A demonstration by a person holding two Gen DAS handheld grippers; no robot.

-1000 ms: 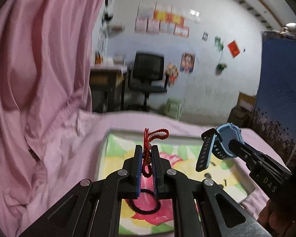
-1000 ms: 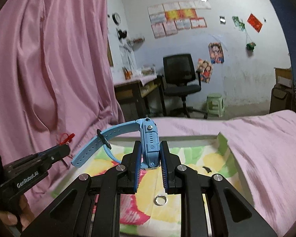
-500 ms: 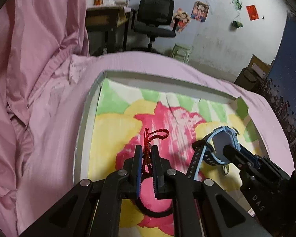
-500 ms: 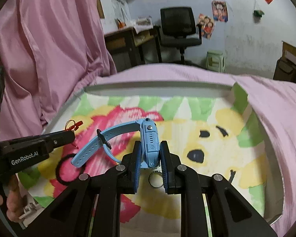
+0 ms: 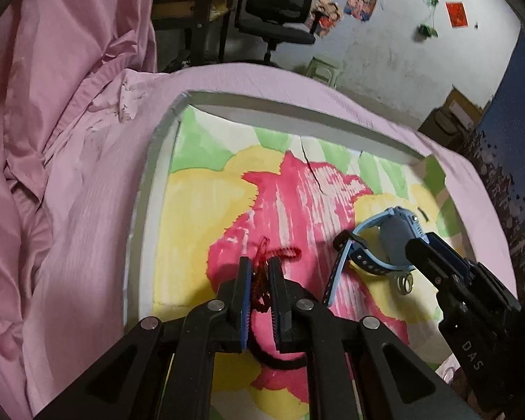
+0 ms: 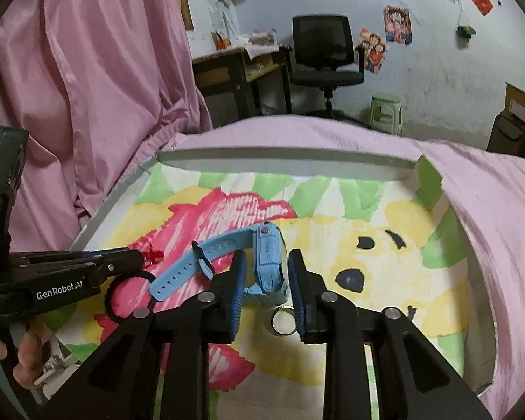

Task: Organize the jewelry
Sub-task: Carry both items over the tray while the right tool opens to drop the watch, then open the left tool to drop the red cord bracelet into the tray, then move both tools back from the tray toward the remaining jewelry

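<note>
Through the left wrist camera, we see our left gripper (image 5: 259, 273) clenched on a red cord bracelet (image 5: 273, 257), low over the pink patch of the painted tray (image 5: 164, 161) that sits sunk in the pink bedcloth (image 5: 87, 182). The bracelet is not yet down, so that piece is unfinished. To its right, our right gripper (image 5: 407, 245) stands at the blue watch (image 5: 378, 241), which appears to rest on the tray floor. A small silver ring (image 5: 405, 282) lies just beside the watch, and a black hair band (image 5: 280, 360) lies on the tray beneath our left fingers.

From the right wrist camera, our right gripper (image 6: 266, 273) has its jaws spread, with a gap on either side of the watch (image 6: 262, 262); we judge it released, though the fisheye makes the contact with the floor hard to confirm. The ring (image 6: 283, 320) sits just beside the right pad and the hair band (image 6: 122, 297) lies off to the left. The left gripper (image 6: 140, 256) shows only the bracelet's red tip (image 6: 154, 255).

So the tray holds watch, ring and band; the bracelet remains to be laid in.
</note>
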